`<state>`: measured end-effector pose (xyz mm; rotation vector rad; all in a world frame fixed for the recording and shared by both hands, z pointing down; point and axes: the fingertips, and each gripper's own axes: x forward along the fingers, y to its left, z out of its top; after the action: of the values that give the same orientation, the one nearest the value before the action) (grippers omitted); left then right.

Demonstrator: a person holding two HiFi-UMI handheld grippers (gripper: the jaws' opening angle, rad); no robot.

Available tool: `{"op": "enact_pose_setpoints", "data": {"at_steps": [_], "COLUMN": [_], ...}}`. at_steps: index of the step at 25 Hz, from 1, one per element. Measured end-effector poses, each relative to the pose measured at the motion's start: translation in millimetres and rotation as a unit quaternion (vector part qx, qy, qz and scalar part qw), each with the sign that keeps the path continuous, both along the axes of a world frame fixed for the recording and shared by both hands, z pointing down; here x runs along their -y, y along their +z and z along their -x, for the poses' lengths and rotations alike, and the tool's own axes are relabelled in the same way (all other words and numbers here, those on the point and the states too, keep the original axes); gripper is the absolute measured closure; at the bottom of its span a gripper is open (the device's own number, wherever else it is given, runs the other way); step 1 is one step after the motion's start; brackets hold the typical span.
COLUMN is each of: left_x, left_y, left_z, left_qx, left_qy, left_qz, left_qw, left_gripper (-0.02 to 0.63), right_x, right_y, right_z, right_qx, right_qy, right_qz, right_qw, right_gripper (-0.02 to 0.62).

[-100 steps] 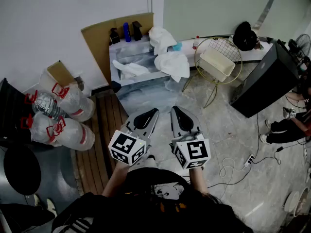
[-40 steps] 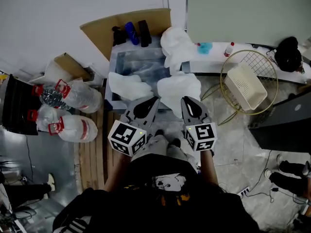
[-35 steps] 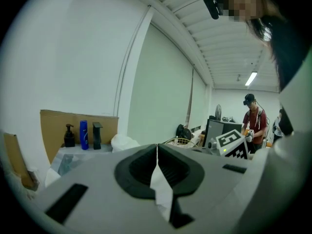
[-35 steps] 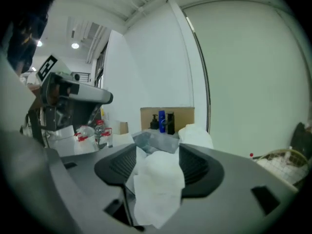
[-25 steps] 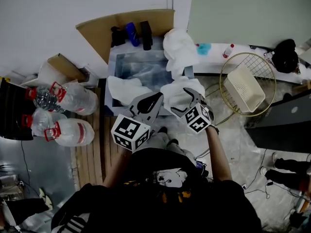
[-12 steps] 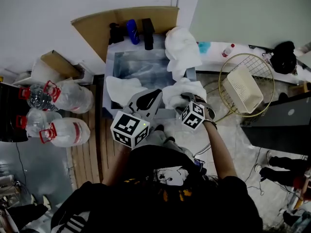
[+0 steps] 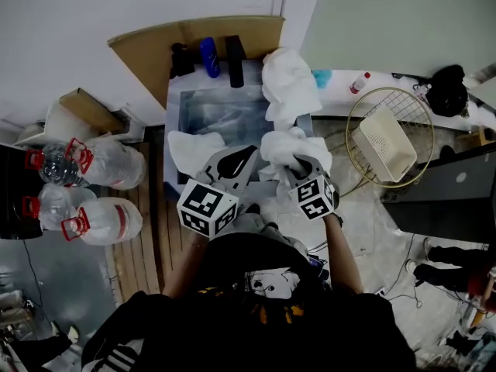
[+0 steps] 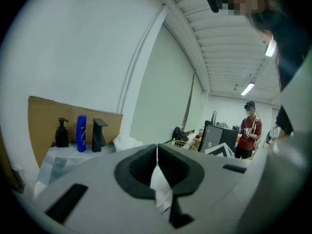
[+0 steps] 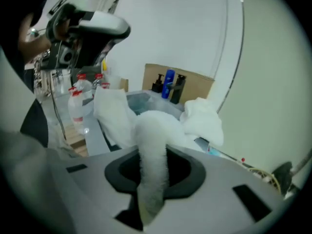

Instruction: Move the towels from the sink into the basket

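White walls and a pale floor closed in a steel sink point(image 7: 225, 115) with cardboard point(image 7: 155, 45) propped behind it; the right claw point(image 9: 153, 155) was closing on the front-right towel point(image 7: 288, 147), a thick roll of which ran up between its jaws and filled the gap, so the pinch looked as good as made; the left claw point(image 8: 156, 150) hung just beside it with jaws together, only a sliver of white showing in the slot behind them, and whether that was a scrap or cloth lying below could not be told; outward from there, the gripped towel lay bunched over the sink's front rim, a front-left towel point(image 7: 194, 147) draped the same rim near it, and a back towel point(image 7: 288, 84) was heaped on the right rim; the wire basket point(image 7: 349, 134), holding a cream bin point(image 7: 387, 142), stood on the floor well to the right, with no towel in it; the step in hand seemed the first pick; next, the towel would need lifting clear of the rim and carrying rightward over the basket before release, high enough that its trailing end did not snag
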<state>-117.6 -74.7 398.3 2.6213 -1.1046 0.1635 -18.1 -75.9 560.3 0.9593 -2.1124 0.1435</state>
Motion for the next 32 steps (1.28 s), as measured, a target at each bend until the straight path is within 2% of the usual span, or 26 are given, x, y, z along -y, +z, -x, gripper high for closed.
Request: {"op": "enact_pose_setpoints", "data": {"at_steps": [3,7,14,26,32], "left_x": [4.8,10.6,13.6,10.5,20.4], "left_y": [-1.2,-4.9,-8.2,-29.8,-29.3], "left_z": [-1.0,-4.9,-28.2,-122.0,-185.8], "left_qx": [-0.003,-0.01,-0.02,-0.035,-0.033], "left_qy": [0.015,0.037,0.089,0.193,0.208], "left_qz": [-0.005,-0.014,-0.022,-0.049,-0.046], "left_qw": [0.9999,0.9992,0.9956,0.9793,0.9764], "left_gripper": [0.595,0.595,0.595,0.595,0.595], "right_x": [11.3,19.6,19.5,10.5,19.4], "right_y": [-26.2,-68.7,-138.3,-190.3,-196.5], "right_z": [-3.9,-14.1,-50.6,-131.4,-195.1], "right_qx": [0.066,0.136,0.247,0.278,0.309], "right_qy": [0.062,0.126,0.219,0.279,0.296], "right_qz": [-0.012,-0.045,-0.106,-0.17,-0.178], "right_qw": [0.996,0.982,0.938,0.903,0.886], "right_gripper": [0.522,0.524,0.525,0.526,0.526]}}
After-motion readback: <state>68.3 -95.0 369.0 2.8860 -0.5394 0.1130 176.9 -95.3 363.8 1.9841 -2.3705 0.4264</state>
